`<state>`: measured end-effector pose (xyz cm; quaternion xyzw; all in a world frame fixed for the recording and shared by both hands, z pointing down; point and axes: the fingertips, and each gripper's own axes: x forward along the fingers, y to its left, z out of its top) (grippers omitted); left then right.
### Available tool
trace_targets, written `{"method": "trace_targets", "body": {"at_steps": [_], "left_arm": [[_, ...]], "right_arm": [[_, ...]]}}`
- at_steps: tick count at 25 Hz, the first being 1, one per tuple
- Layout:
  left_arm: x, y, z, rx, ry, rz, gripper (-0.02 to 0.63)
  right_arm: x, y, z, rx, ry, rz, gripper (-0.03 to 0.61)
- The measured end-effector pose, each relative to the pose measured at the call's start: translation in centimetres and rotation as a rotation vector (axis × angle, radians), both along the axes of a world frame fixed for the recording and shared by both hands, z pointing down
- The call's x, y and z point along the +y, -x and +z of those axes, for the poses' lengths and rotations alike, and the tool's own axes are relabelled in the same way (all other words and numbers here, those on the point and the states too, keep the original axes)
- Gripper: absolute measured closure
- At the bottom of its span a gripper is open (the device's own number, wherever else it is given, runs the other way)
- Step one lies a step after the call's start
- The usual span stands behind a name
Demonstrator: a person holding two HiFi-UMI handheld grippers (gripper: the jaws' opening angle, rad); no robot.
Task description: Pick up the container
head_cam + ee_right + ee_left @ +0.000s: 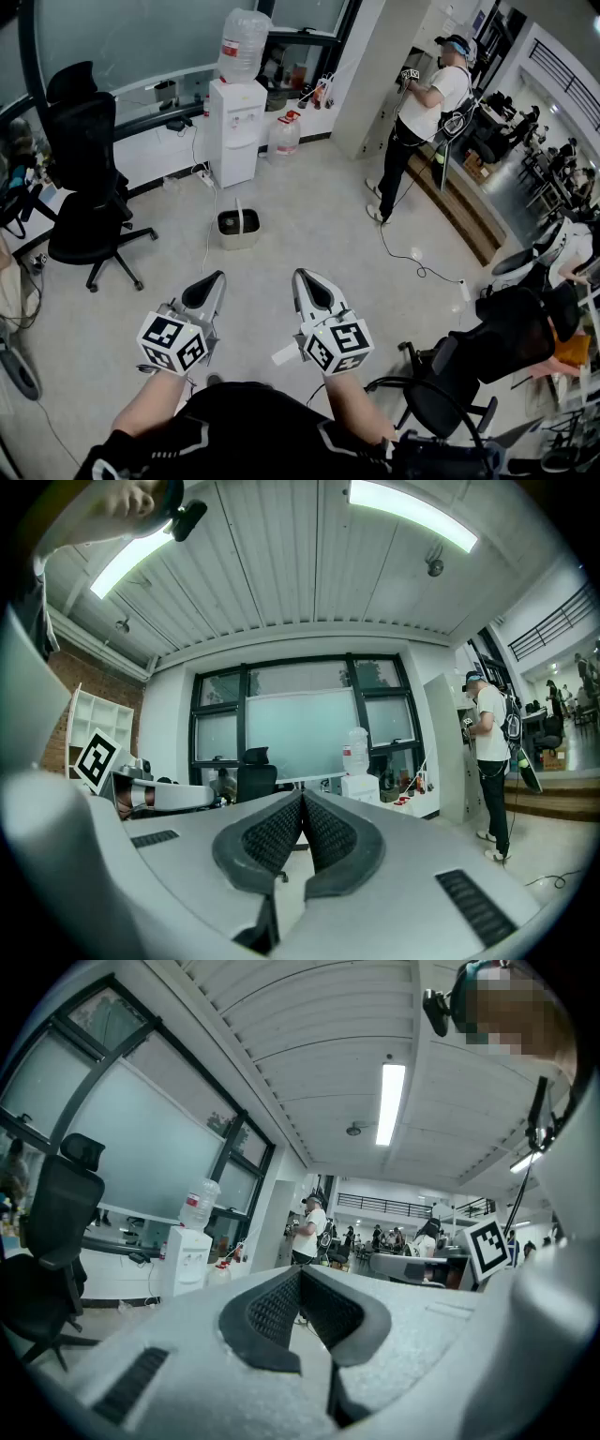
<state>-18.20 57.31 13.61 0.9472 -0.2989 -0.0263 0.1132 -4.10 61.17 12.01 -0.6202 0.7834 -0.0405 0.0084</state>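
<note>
While fingers of left gripper (pixel 219 277) and right gripper (pixel 299 276) touch, floor (pixel 309 220) surrounds the container (pixel 238 228).

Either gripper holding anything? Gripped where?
Nothing held. Left gripper and right gripper are both shut and empty; the small beige container with a handle sits untouched on the floor.

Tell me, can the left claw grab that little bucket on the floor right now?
Probably not yet. The left claw is shut and held well short of the bucket, which sits on the floor ahead. Nothing blocks the way, so it should manage after moving closer and opening.
</note>
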Motion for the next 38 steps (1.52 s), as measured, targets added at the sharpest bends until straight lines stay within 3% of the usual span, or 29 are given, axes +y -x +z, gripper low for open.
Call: {"method": "trace_targets", "body": {"at_steps": [27, 38], "left_arm": [[-1.1, 0.0, 0.5, -0.010, 0.006, 0.013, 0.606], [-2.9, 2.1, 0.7, 0.011, 0.011, 0.037, 0.606]], "right_arm": [[-1.1, 0.4, 0.3, -0.012, 0.001, 0.006, 0.569], [-2.3, 2.5, 0.6, -0.002, 0.017, 0.029, 0.569]]}}
